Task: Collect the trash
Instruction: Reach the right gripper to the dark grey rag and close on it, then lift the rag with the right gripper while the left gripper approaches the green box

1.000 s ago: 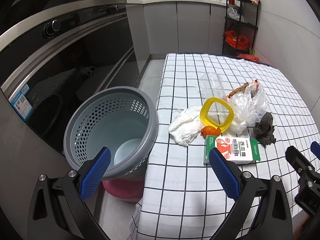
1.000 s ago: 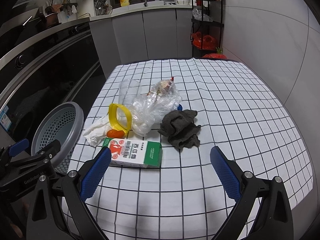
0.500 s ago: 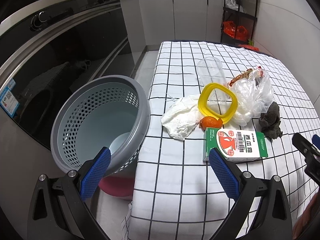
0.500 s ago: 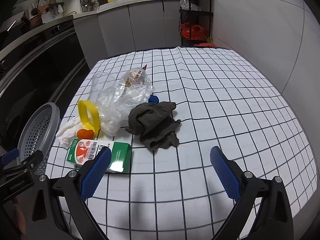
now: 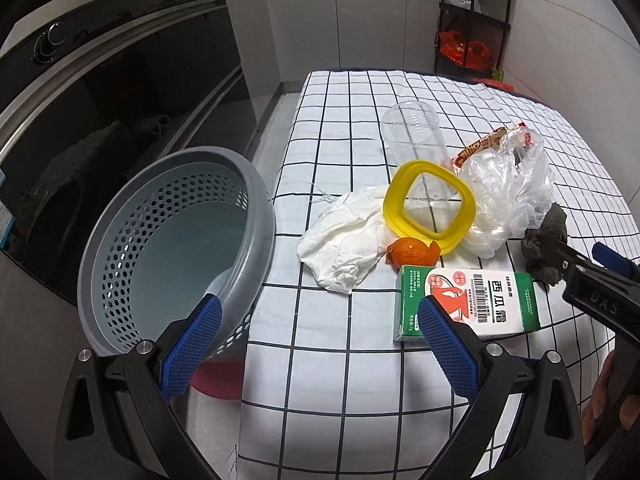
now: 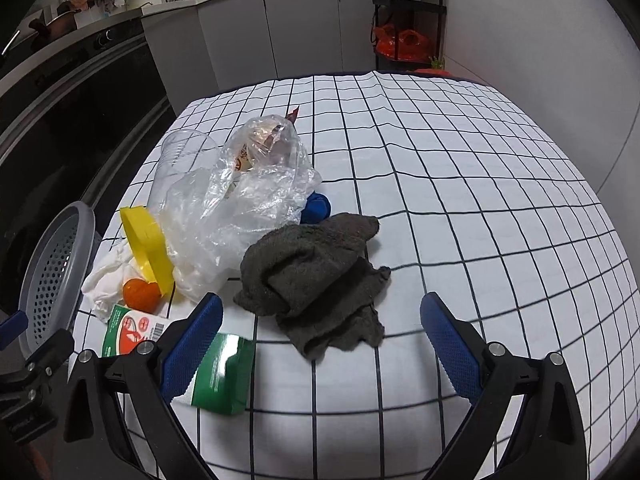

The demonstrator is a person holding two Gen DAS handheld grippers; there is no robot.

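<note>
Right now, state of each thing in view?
left gripper: open, holds nothing
right gripper: open, holds nothing
basket: tilted beside the table, no trash visible inside
clear cup: on its side
plastic bag: crumpled
grey rag: bunched
carton: lying flat
tissue: crumpled

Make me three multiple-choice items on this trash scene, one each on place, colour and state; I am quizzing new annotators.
1. Where is the grey basket? A on the cloth, B beside the table's left edge, C on the shelf.
2. What colour is the ring? A yellow, B red, C blue.
3. How is the right gripper? A shut on the rag, B shut on the box, C open.

B: it stands off the checked tablecloth. A: it is plainly yellow. C: its fingers stand wide apart before the dark rag.
</note>
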